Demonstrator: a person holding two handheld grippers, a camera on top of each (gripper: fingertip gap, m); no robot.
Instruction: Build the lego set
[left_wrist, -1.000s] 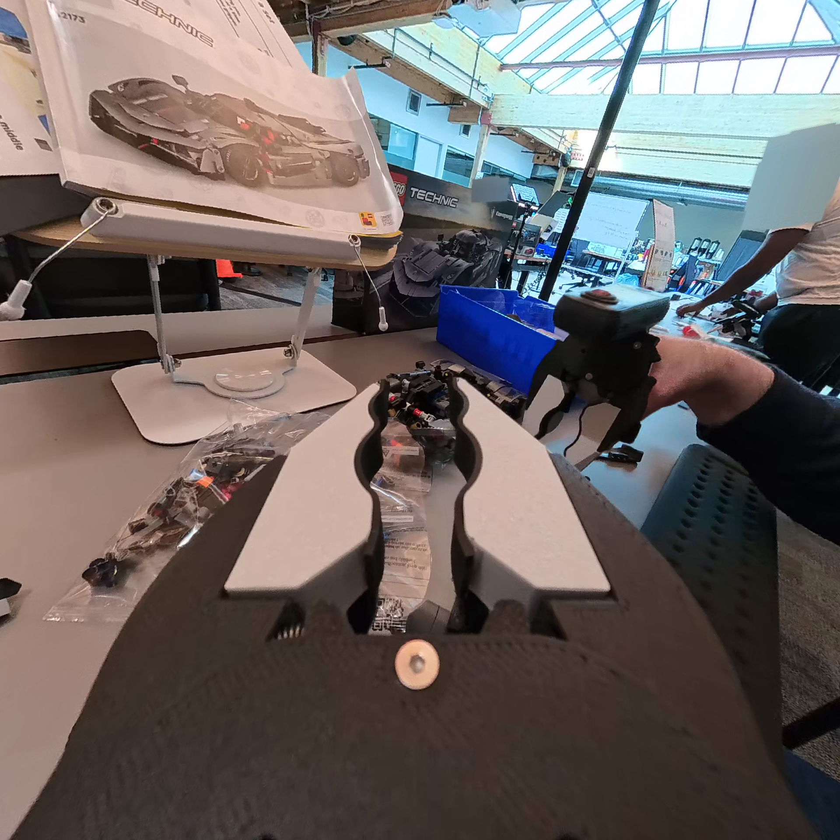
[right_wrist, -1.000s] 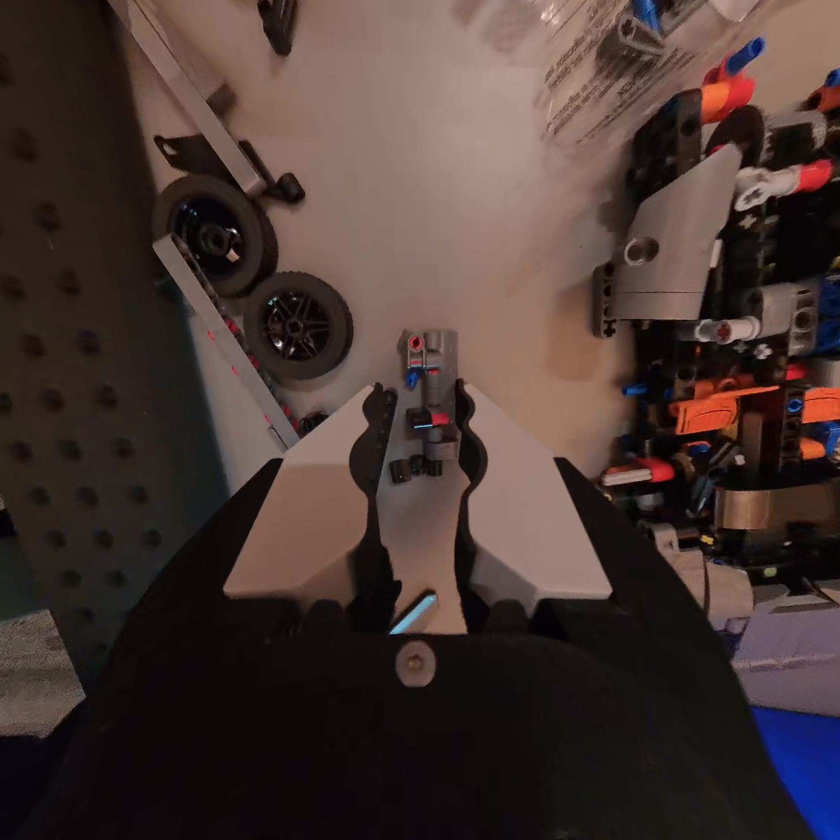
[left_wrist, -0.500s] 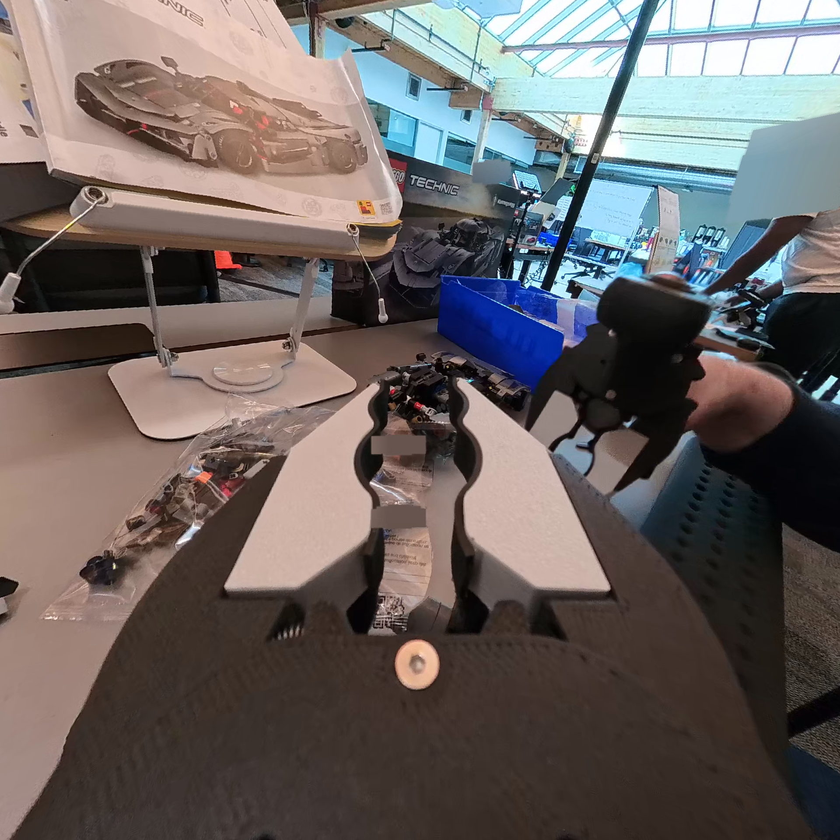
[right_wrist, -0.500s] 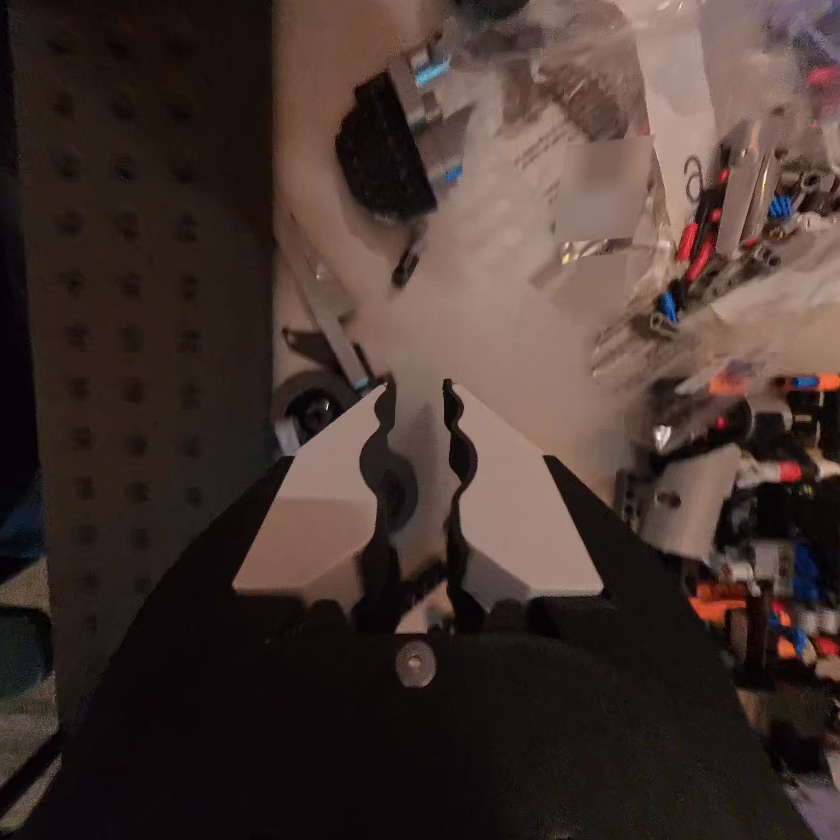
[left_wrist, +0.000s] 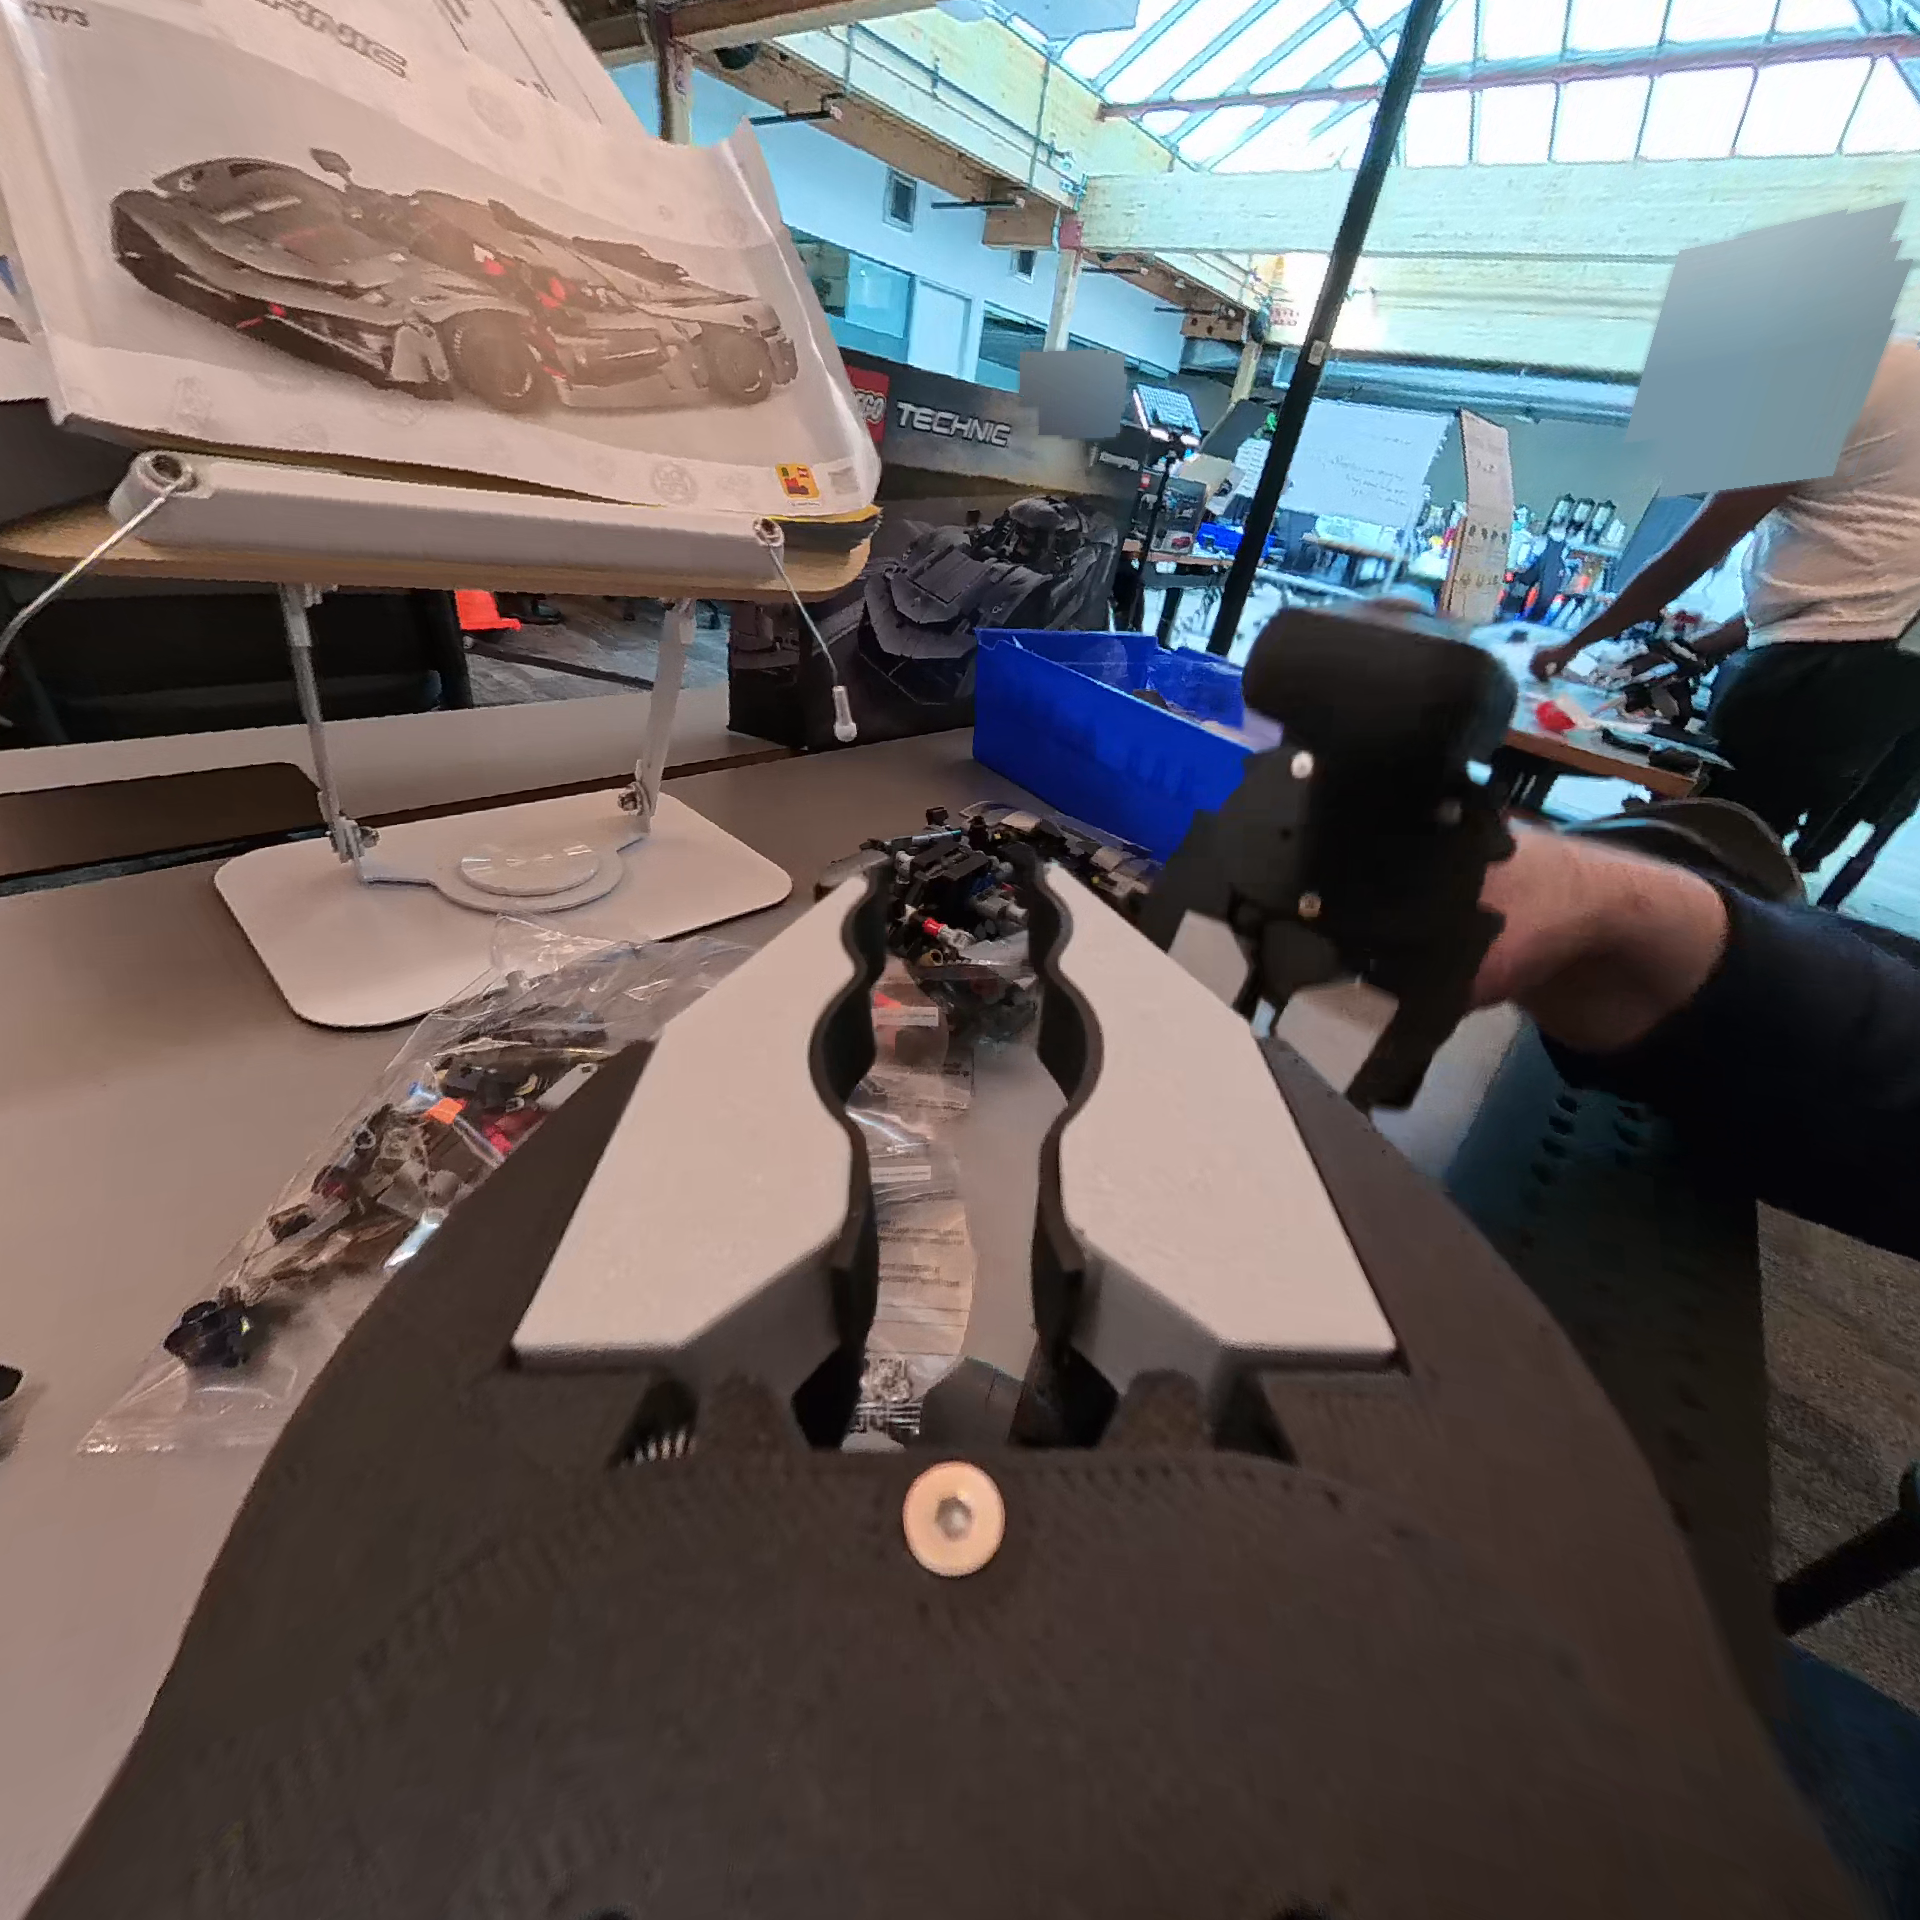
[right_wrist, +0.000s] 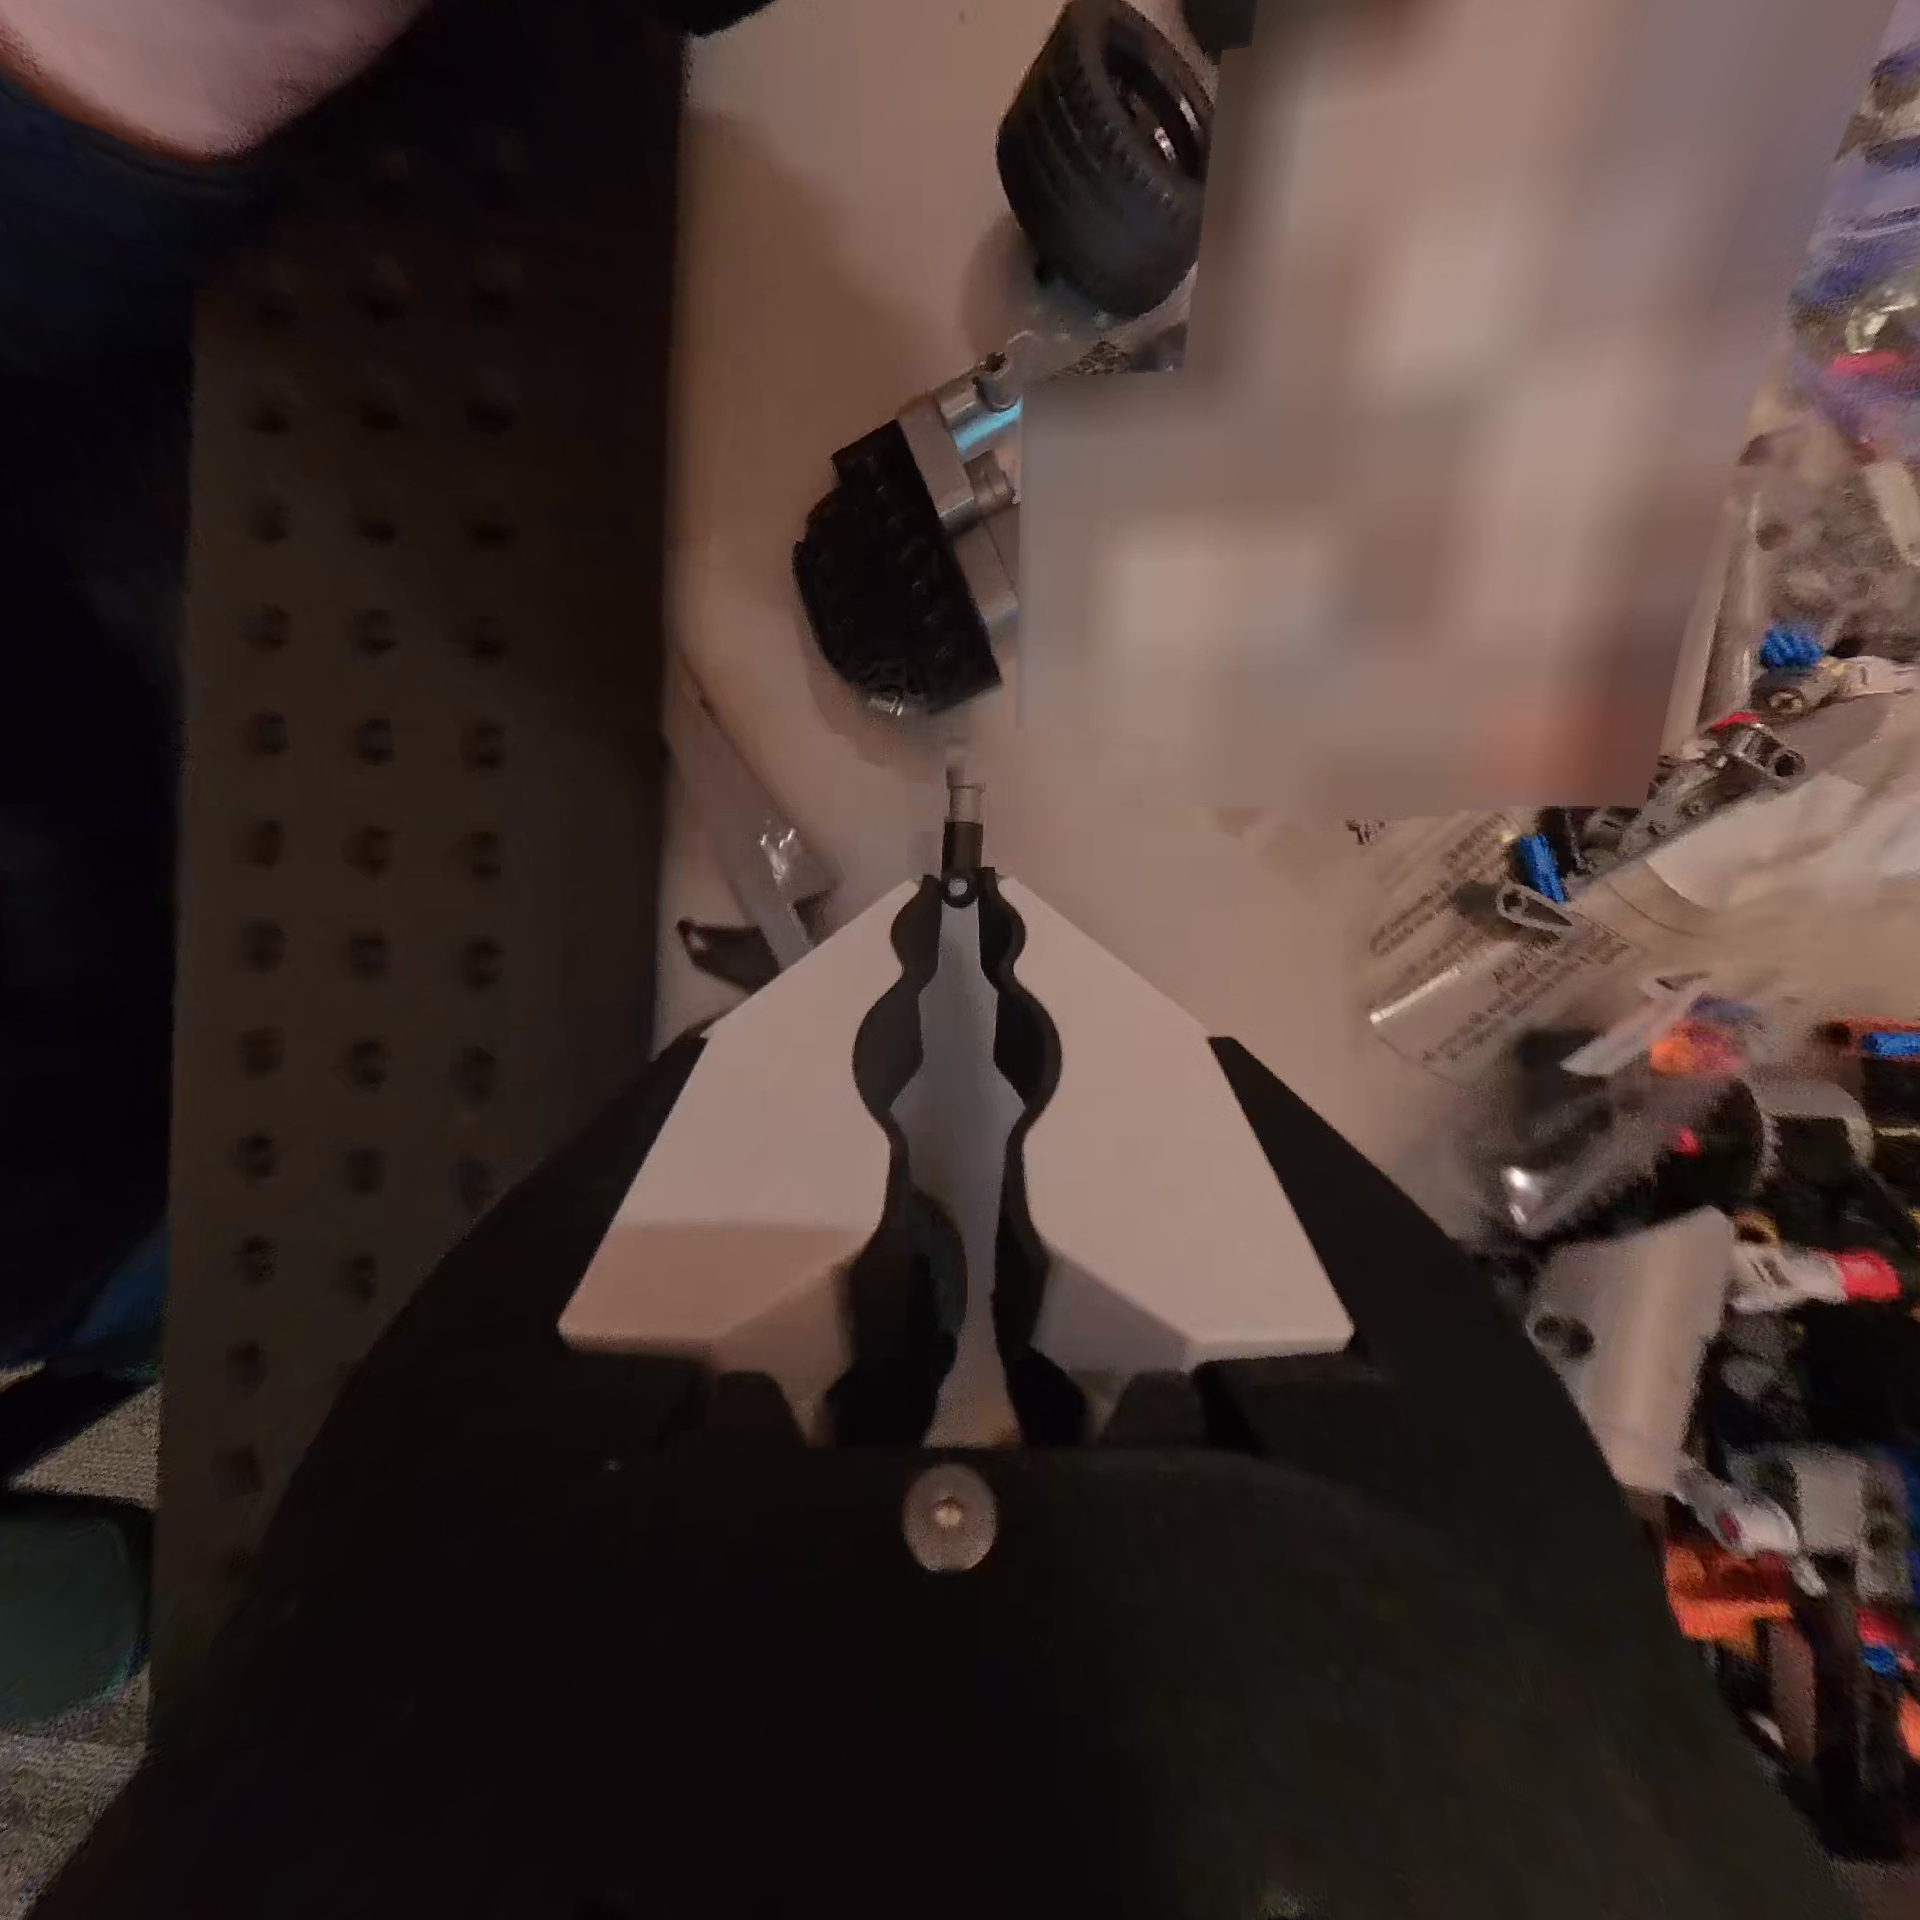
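The right gripper (right_wrist: 958, 891) pinches a small black-and-grey pin (right_wrist: 962, 831) at its tips, seemingly; blur hides much beyond. The left gripper (left_wrist: 954, 883) is parted over bagged pieces (left_wrist: 416, 1132) on the table (left_wrist: 125, 1039).

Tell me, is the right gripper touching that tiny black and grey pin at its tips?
Touching. In the right wrist view, the right gripper pinches the small pin by its black ring end, with no gap visible at either fingertip.
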